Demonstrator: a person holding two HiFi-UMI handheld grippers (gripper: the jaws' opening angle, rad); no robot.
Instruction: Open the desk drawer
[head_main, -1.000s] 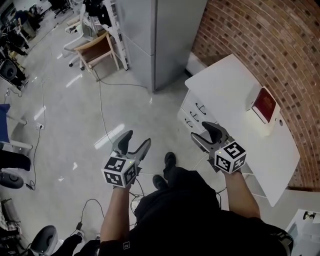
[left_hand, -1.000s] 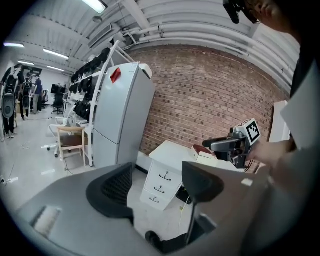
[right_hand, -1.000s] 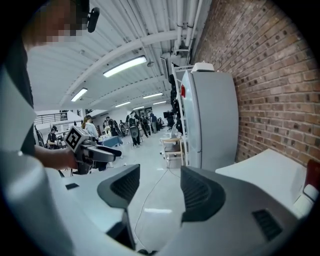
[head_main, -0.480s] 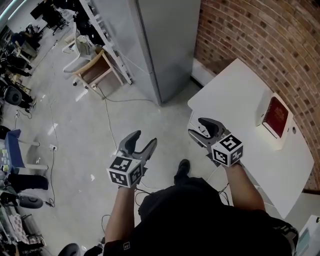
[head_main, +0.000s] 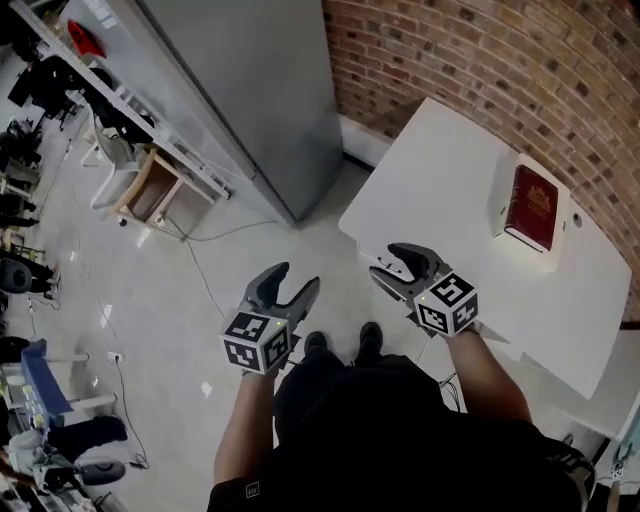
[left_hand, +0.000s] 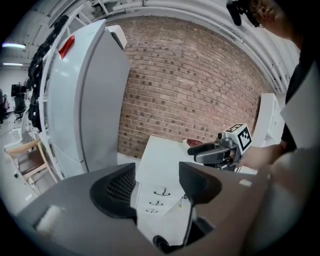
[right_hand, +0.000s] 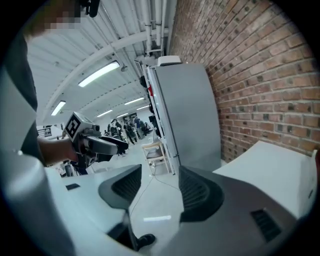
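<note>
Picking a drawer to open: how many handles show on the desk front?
3, stacked on the desk front in the left gripper view: top handle, middle handle, bottom handle. Others lower down may be hidden.

White desk (head_main: 440, 190) bears one red book (head_main: 530, 208) (by the brick wall (head_main: 560, 90)).

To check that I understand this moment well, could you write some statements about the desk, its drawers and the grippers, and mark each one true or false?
1. A red book lies on the white desk. True.
2. The desk stands beside a brick wall. True.
3. One of the desk drawers is pulled out. False: the left gripper view shows all three drawer fronts flush and shut.
4. The right gripper holds a drawer handle. False: its jaws, which have just been closing a little, stand apart with nothing between them, clear of the drawers.
</note>
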